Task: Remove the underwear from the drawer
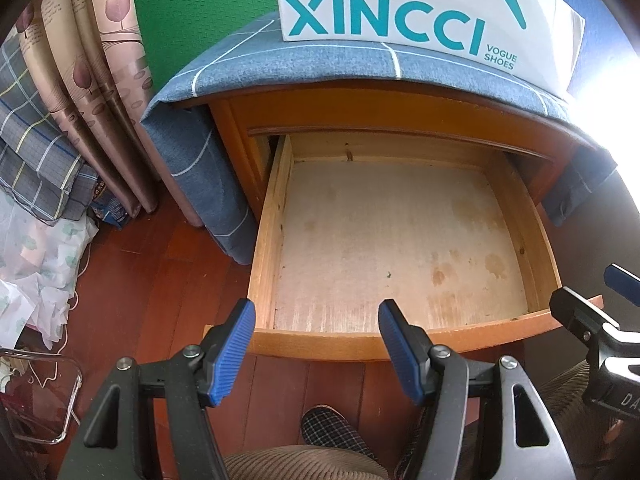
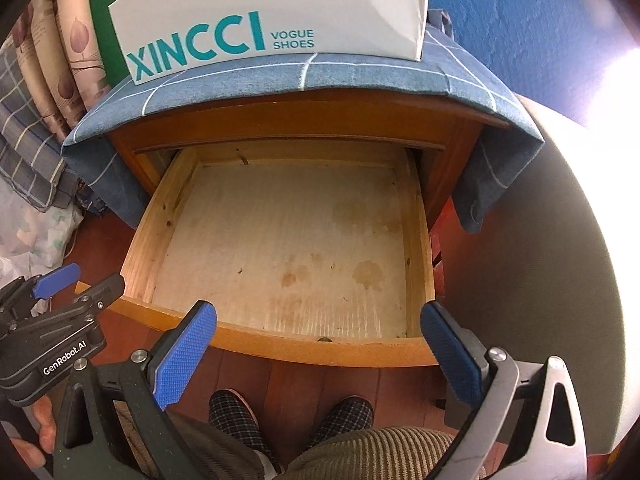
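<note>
Wooden floor [image 1: 160, 272], bedside cabinet, drawer [image 1: 272, 216] pulled out and bare inside. Left gripper [image 1: 316, 344] and right gripper [image 2: 320, 344] hover at its front, jaws apart, empty. No underwear visible in either view; removal looks done.

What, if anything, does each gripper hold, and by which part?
Nothing. The left gripper and right gripper both stand open over the drawer, which shows no underwear.

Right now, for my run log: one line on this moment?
drawer: open, nothing visible inside | left gripper: open, nothing held | right gripper: open, nothing held | underwear: not in view
</note>
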Tool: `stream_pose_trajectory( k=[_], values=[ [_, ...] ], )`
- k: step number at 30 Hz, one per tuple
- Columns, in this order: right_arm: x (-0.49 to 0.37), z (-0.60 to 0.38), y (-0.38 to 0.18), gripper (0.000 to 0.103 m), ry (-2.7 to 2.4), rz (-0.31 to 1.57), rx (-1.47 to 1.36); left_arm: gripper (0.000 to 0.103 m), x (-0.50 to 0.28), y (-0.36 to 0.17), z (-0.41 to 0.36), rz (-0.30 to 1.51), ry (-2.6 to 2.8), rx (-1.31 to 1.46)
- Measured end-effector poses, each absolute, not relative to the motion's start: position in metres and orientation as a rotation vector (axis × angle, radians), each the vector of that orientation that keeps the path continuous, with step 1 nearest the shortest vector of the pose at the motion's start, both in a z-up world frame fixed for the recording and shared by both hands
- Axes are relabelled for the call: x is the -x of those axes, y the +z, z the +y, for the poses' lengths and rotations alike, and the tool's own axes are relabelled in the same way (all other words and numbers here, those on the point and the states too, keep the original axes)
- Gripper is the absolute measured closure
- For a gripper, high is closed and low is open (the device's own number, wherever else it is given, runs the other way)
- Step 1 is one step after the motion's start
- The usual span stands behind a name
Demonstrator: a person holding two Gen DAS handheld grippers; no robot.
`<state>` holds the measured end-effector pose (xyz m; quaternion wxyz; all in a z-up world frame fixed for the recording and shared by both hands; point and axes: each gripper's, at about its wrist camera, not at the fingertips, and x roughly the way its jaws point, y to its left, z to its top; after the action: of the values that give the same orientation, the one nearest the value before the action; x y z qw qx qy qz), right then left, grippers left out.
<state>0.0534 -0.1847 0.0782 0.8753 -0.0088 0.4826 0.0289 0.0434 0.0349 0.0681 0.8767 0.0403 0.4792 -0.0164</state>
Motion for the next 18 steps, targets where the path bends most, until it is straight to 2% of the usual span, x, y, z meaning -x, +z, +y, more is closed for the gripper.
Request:
stream_pose_trajectory(
  k=[18],
  values=[
    [-0.0540, -0.1819, 0.0762, 0.002, 0.059, 1.014, 0.029, 0.037, -0.0437, 0.0678, 0.0349, 1.005, -0.034, -0.090]
  ],
)
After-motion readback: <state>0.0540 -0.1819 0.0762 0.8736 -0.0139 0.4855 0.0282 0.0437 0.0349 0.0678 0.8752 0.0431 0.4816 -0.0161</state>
